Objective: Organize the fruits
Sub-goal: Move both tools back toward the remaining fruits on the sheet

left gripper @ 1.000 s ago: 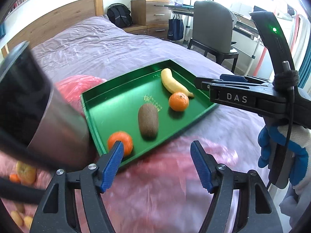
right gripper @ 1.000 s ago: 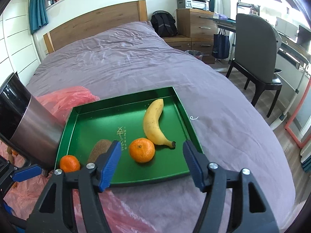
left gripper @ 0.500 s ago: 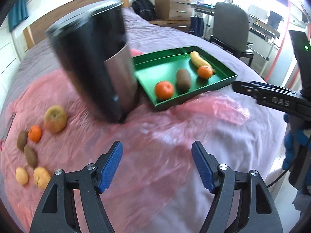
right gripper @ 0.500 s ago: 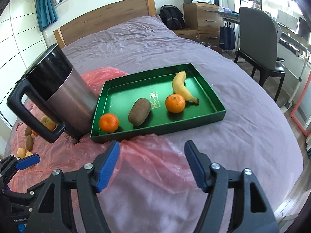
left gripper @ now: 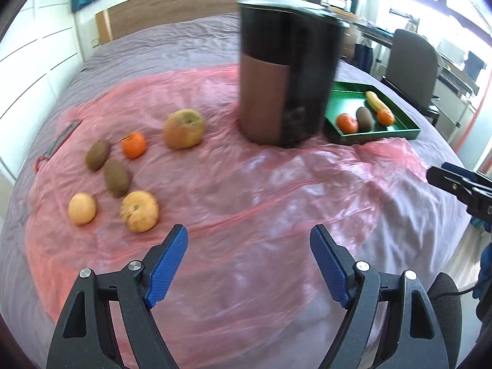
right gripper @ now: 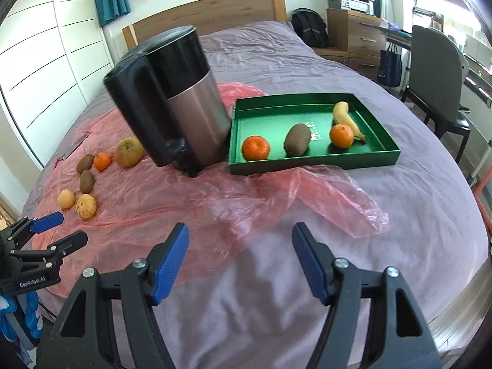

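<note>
A green tray [right gripper: 373,156] on the bed holds a banana [right gripper: 343,113], two tangerines [right gripper: 255,148] and a kiwi [right gripper: 297,139]; it also shows in the left wrist view [left gripper: 347,95]. Several loose fruits lie on a pink plastic sheet [left gripper: 246,184] at the left: two kiwis [left gripper: 115,177], a tangerine [left gripper: 133,144], two apples [left gripper: 184,128] and a pale orange [left gripper: 82,208]. My left gripper [left gripper: 248,266] is open and empty above the sheet. My right gripper [right gripper: 240,258] is open and empty above the bed's front.
A tall black and steel kettle [right gripper: 172,98] stands between the loose fruits and the tray. A chair [right gripper: 436,70], a dresser and a backpack stand beyond the bed's right side. The wooden headboard is at the back.
Both grippers have pulled back from the tray. The left one has swung left, so the loose fruits on the pink sheet have come into its view.
</note>
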The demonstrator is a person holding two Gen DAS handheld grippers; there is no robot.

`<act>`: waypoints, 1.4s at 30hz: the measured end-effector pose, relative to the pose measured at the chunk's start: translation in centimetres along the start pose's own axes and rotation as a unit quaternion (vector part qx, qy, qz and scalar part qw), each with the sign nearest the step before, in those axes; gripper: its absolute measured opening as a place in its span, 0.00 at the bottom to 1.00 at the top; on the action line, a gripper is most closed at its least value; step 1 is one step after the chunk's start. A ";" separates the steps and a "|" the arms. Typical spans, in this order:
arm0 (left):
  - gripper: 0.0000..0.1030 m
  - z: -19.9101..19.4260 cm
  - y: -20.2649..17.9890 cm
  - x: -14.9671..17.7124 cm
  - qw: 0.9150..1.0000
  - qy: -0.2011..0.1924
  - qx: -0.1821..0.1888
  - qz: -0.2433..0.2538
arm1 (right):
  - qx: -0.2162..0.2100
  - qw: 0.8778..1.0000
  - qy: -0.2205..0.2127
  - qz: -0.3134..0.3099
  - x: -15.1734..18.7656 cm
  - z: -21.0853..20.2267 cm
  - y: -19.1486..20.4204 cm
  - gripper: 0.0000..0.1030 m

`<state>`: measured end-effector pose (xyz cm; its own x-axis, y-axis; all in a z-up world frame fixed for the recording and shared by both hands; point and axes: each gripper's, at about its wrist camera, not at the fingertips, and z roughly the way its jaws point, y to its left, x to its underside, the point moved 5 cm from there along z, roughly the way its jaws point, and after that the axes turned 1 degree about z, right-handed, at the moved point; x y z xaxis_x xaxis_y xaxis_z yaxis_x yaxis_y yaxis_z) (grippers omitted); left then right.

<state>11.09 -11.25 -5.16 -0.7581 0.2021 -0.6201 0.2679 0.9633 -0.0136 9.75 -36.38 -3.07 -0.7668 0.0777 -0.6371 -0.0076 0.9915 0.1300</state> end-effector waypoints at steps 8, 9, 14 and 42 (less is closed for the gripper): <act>0.75 -1.8 5.8 2.8 0.999 -0.011 -0.034 -0.040 | -0.022 0.999 0.011 -0.030 1.4 -0.4 5.2 1.00; 0.75 -2.0 6.5 3.2 0.998 -0.011 -0.036 -0.047 | -0.026 0.999 0.013 -0.033 1.5 -0.5 5.8 1.00; 0.75 -2.5 9.7 4.6 0.996 -0.014 -0.053 -0.076 | -0.040 0.997 0.022 -0.056 2.2 -0.7 8.9 1.00; 0.75 4.4 25.6 2.7 0.989 0.019 -0.087 -0.122 | -0.161 0.966 0.089 -0.180 1.7 10.8 31.2 1.00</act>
<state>18.53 13.17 -10.67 -0.8101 -0.0364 -0.5851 -0.0290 0.9993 -0.0221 15.19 -4.18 -8.27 -0.7751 -0.3140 -0.5483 -0.4718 0.8648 0.1716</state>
